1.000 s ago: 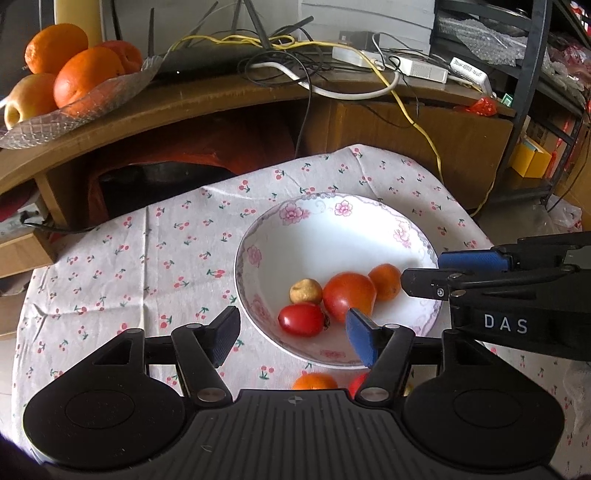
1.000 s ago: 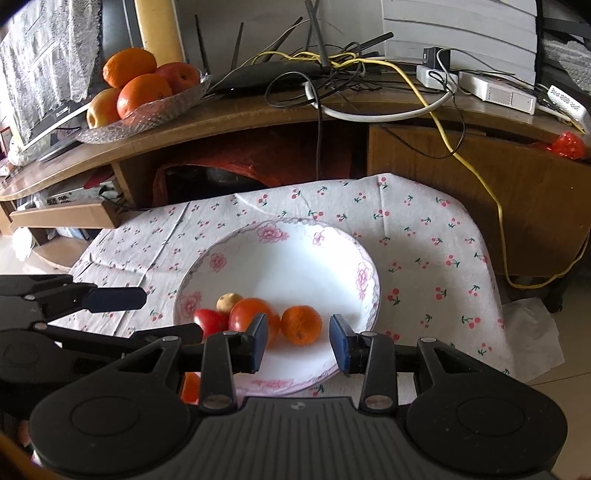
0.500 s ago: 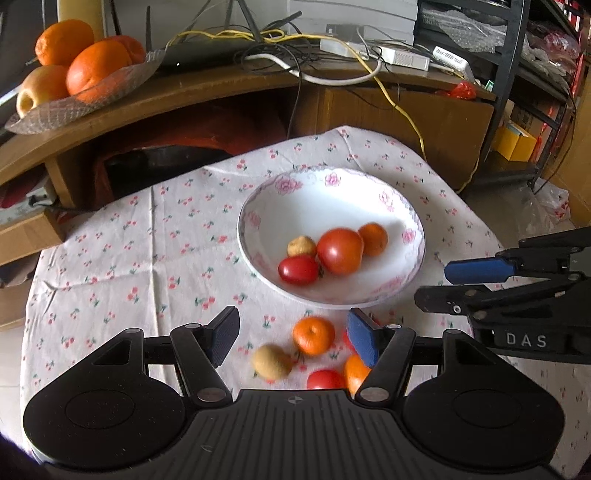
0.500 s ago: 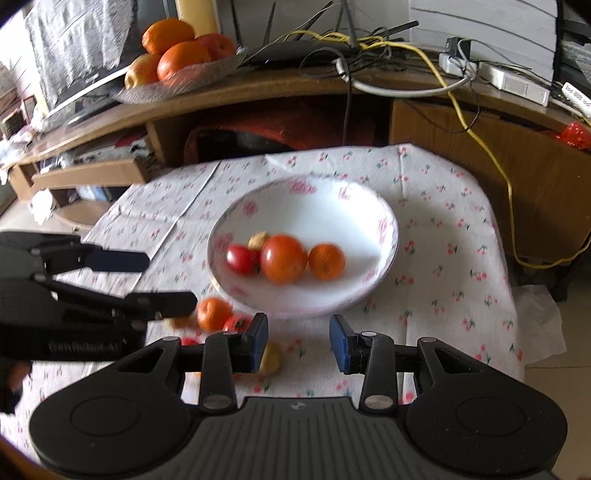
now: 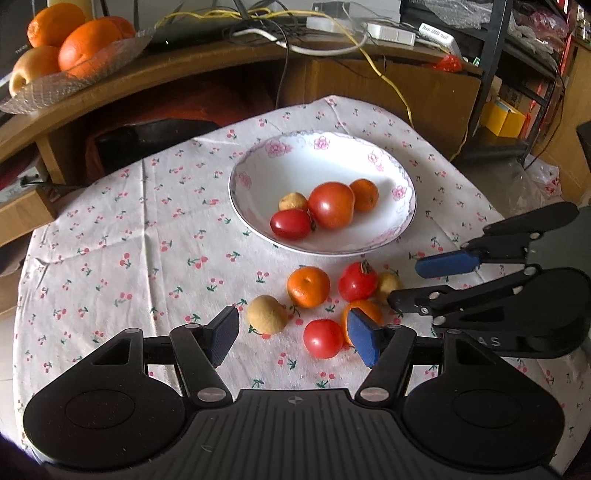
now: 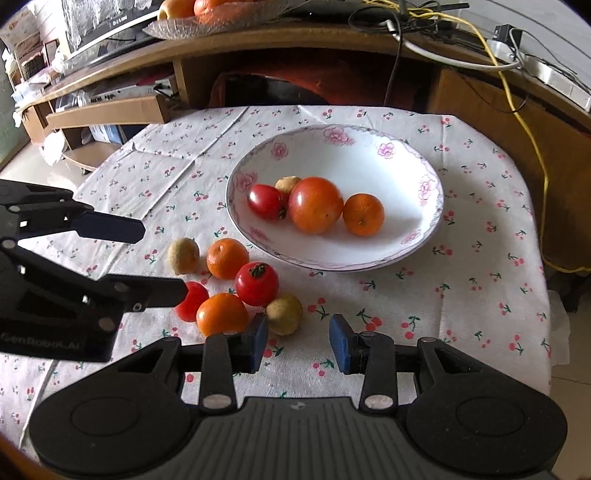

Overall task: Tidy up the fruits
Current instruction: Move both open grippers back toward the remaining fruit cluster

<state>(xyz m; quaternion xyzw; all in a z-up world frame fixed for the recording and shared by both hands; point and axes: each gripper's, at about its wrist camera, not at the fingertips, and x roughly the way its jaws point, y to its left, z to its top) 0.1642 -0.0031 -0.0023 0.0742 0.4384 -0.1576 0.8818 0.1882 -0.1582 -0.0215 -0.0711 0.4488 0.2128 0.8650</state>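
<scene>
A white flowered bowl [image 5: 384, 151] [image 6: 424, 229] on the cherry-print cloth holds a large tomato [image 5: 331, 205], a small tomato [image 5: 290, 224], an orange [image 5: 364, 194] and a small tan fruit [image 5: 292, 201]. Several loose fruits lie in front of it: a tan fruit [image 5: 266, 314], an orange [image 5: 308, 287], two tomatoes [image 5: 357, 281] [image 5: 323, 338], another orange [image 6: 221, 314] and a second tan fruit [image 6: 284, 314]. My left gripper [image 5: 293, 338] hangs open above the loose fruits, holding nothing. My right gripper [image 6: 297, 341] stands open just right of them, empty.
A glass dish of oranges and an apple [image 5: 66, 51] sits on the curved wooden shelf [image 5: 221, 59] behind the table, beside a tangle of cables [image 5: 295, 33]. A metal rack [image 5: 517, 74] stands at the far right. The cloth-covered table drops off at its right edge [image 6: 543, 295].
Both grippers have pulled back and risen from the bowl, bringing the loose fruits in front of it into view. Both stay open and empty.
</scene>
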